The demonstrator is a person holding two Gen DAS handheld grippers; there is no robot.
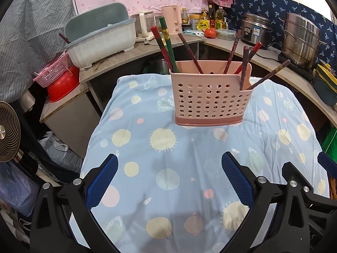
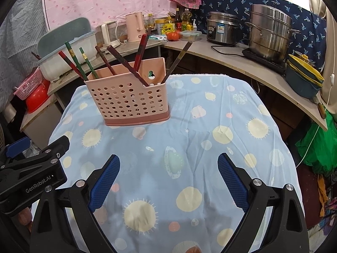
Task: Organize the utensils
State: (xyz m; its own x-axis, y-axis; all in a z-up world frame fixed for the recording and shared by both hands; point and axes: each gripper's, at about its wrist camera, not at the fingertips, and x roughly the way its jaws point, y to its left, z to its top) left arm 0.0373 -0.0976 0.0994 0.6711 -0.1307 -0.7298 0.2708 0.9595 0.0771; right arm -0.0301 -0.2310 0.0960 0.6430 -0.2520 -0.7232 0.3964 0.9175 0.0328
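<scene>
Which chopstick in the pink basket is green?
The tall green chopstick at the pink basket's left end; the others look red or dark brown.

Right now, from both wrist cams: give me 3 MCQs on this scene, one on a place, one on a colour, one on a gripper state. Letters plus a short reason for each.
1. Where does the pink perforated utensil holder stand?
A. on the blue planet-print tablecloth
B. on the counter beside the rice cooker
C. inside the dish-drainer tub

2. What colour is the tallest chopstick at the holder's left end in the left wrist view?
A. yellow
B. green
C. white

3. How are the two grippers?
A. both shut on chopsticks
B. left open, right shut
C. both open and holding nothing

Answers:
1. A: the holder's base sits on the cloth, apart from the counter behind.
2. B: the green chopstick stands beside a red one.
3. C: the left gripper and the right gripper show blue pads spread wide with only cloth between.
</scene>
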